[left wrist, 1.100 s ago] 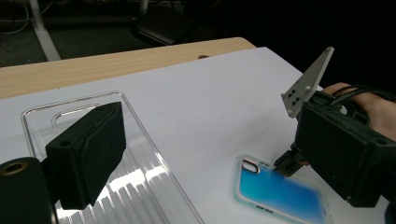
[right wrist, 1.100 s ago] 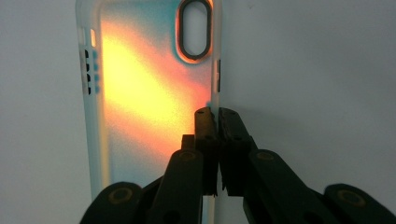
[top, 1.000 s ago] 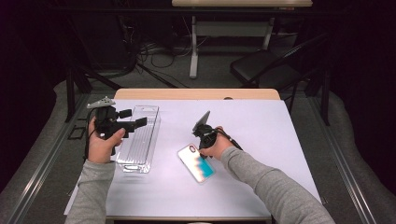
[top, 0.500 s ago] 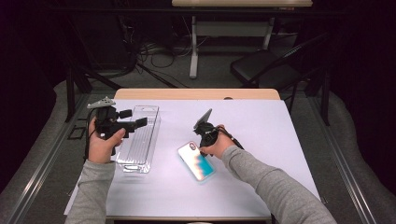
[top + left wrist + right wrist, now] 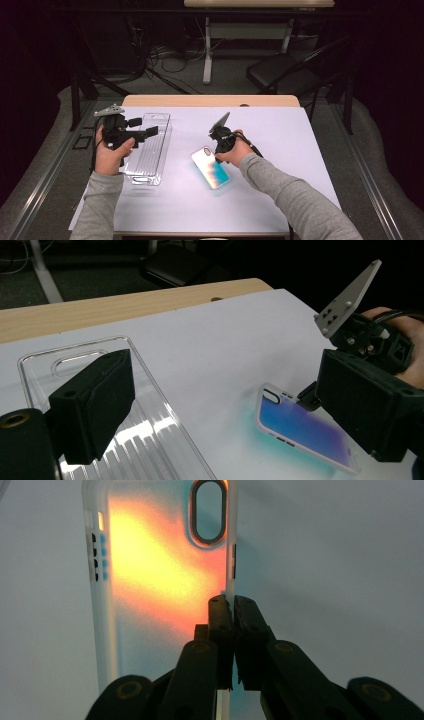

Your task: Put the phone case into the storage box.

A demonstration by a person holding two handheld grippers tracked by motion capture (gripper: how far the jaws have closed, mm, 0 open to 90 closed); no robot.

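Observation:
A phone case (image 5: 211,167) with a blue-to-orange tint lies near the middle of the white table. My right gripper (image 5: 217,154) is shut on its long edge. In the right gripper view the jaws (image 5: 230,605) pinch the rim of the case (image 5: 155,565) just below the camera cut-out. A clear ribbed plastic tray (image 5: 150,150) lies at the left. My left gripper (image 5: 142,127) hovers over it, open and holding nothing. In the left gripper view its jaws (image 5: 225,385) stand wide apart above the tray (image 5: 150,440), with the case (image 5: 300,427) beyond.
The table's white sheet (image 5: 280,130) has free room at the right and front. A wooden strip (image 5: 210,101) runs along the far edge. A dark folding chair (image 5: 280,72) and a desk's legs stand on the floor beyond.
My right gripper has shifted slightly toward the far side, and the phone case has moved with it. The left gripper and the tray have stayed in place.

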